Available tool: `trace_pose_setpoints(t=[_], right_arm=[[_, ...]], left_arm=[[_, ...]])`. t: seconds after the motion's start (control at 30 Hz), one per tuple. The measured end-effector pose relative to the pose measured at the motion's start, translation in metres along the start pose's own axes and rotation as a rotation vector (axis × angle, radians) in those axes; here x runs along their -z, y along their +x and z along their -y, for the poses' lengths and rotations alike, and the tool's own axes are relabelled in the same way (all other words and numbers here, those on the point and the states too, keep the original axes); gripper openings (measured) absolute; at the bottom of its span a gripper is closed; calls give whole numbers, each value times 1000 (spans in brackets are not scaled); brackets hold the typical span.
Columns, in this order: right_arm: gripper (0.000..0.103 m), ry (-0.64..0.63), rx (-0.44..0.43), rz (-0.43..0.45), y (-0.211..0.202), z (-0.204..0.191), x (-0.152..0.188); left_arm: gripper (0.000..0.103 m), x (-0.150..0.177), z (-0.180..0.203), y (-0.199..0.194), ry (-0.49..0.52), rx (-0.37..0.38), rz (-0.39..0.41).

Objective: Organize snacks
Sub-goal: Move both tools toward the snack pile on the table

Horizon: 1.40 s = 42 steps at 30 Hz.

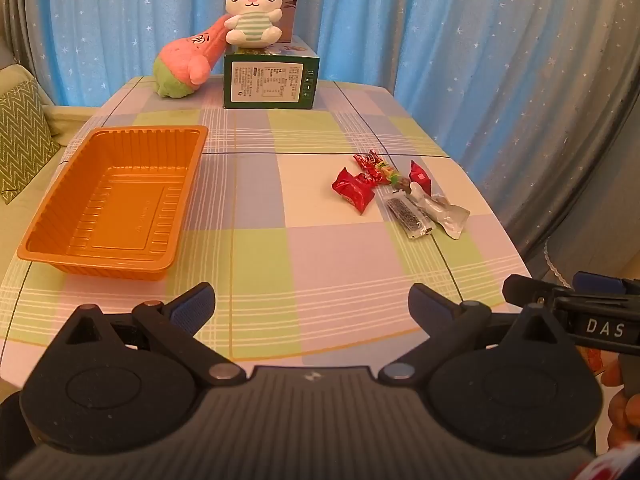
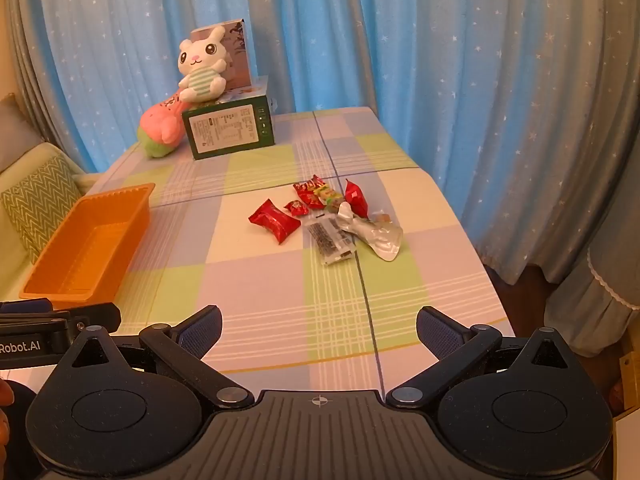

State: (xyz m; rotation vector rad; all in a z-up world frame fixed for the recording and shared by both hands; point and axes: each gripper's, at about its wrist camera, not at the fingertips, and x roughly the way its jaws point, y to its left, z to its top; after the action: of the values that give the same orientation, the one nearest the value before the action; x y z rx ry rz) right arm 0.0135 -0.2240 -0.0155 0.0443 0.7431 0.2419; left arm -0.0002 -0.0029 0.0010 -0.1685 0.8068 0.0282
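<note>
Left wrist view: the left gripper is held spread wide and empty, and the orange tray is seen empty.

Right wrist view: the right gripper is spread wide too, the snacks are piled mid-table, and nothing seems started, so one snack must be reached first.

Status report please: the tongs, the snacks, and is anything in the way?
Left tongs open, empty; right tongs the same. Snacks piled on table, orange tray empty. Path clear.

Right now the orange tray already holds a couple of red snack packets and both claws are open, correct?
Not quite. The orange tray is empty in the left wrist view; the red snack packets lie on the tablecloth. Both claws, left and right, are open.
</note>
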Motion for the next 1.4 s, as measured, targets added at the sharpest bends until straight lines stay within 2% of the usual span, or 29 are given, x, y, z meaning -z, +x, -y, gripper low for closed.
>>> trace_pose_setpoints(t=[1.4], right_arm=[[103,-3,5,13,1,0,1]], left_arm=[[102,-2,4,-1,0,11,4]])
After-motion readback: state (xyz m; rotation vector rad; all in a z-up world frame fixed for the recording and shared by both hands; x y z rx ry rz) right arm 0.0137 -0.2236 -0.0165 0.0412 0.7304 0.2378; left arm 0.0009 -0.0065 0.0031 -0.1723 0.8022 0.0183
